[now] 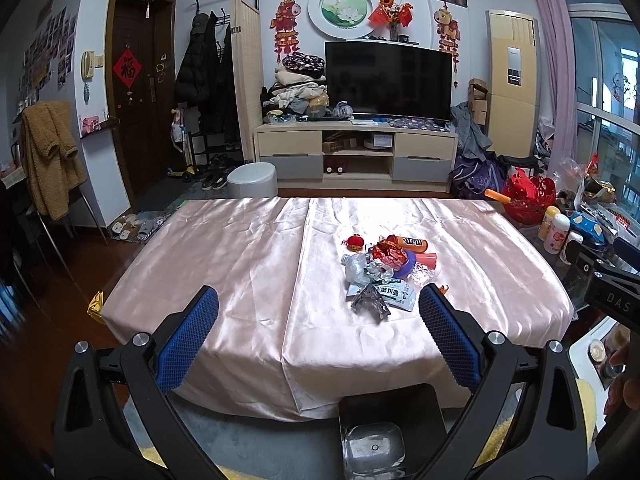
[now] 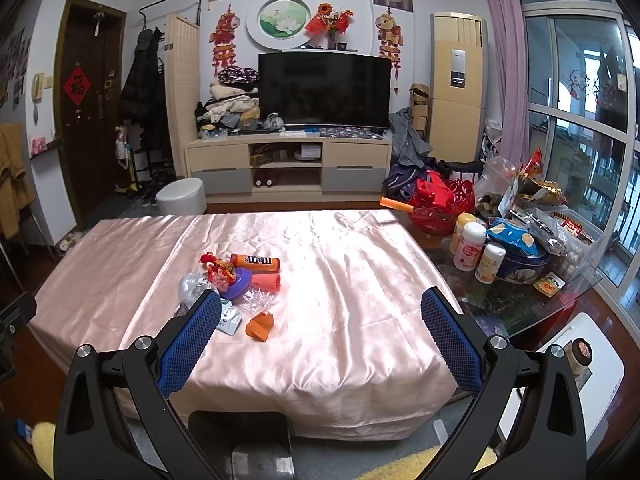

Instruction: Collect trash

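- Trash point(image 1: 382, 270) lies in a loose pile on the pink satin cloth point(image 1: 248, 264) that covers the counter, right of centre and toward the near half in the left wrist view.
- Within that pile: an orange M&M's tube point(image 1: 412, 243) at the far side, a small red ornament point(image 1: 354, 241) at the far left, a crumpled red-and-gold wrapper point(image 1: 387, 256) over a purple lid point(image 1: 406, 264), clear crumpled plastic point(image 1: 358, 270), and a silver foil piece point(image 1: 370, 302) nearest the camera beside a white-and-green sachet point(image 1: 396, 294).
- Left hand-held gripper point(image 1: 318, 306) hovers above the near edge of the counter with its blue-padded fingers spread wide and nothing between them; the pile sits just beyond the right finger.
- A black bin point(image 1: 390, 404) with a clear liner stands on the floor below the near edge.
- At the right edge, part of the other black tool point(image 1: 610, 294) shows.
- In the right wrist view the trash point(image 2: 236, 284) lies left of centre on the cloth point(image 2: 360, 280), with the M&M's tube point(image 2: 256, 262) at the far side, a red cup point(image 2: 266, 282) beside the purple lid point(image 2: 238, 285), and an orange scrap point(image 2: 261, 325) nearest.
- Right hand-held gripper point(image 2: 320, 306) is held wide open and empty above the near edge; its left finger overlaps the near-left part of the pile in the view.
- Bottles and snack bags point(image 2: 508, 240) crowd the bare glass to the right of the cloth.
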### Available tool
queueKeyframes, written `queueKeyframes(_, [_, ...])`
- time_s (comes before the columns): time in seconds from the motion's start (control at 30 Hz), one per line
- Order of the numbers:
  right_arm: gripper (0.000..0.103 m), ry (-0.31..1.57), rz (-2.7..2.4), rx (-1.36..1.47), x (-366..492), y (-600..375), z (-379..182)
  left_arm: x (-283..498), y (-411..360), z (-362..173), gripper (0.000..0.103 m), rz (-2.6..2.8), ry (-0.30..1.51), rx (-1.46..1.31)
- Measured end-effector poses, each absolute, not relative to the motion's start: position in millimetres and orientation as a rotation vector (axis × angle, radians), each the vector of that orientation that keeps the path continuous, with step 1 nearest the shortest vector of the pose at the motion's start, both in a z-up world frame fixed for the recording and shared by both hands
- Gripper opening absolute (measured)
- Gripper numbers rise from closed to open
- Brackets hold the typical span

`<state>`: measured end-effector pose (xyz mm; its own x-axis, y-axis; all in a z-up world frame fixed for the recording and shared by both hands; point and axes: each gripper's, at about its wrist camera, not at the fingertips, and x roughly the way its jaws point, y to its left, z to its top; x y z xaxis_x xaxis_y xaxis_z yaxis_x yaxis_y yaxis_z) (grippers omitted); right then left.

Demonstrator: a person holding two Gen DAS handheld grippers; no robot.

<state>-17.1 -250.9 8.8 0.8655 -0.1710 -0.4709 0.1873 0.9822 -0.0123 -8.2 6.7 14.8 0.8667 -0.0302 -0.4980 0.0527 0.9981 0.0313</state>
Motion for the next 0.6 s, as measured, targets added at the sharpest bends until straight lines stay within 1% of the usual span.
queueKeyframes(0.6, [0.100,0.489,-0.187,0.036,-17.4,-251.3,8.9,-8.5,7.3,17.3,0.095,-0.046,0.518,0.042])
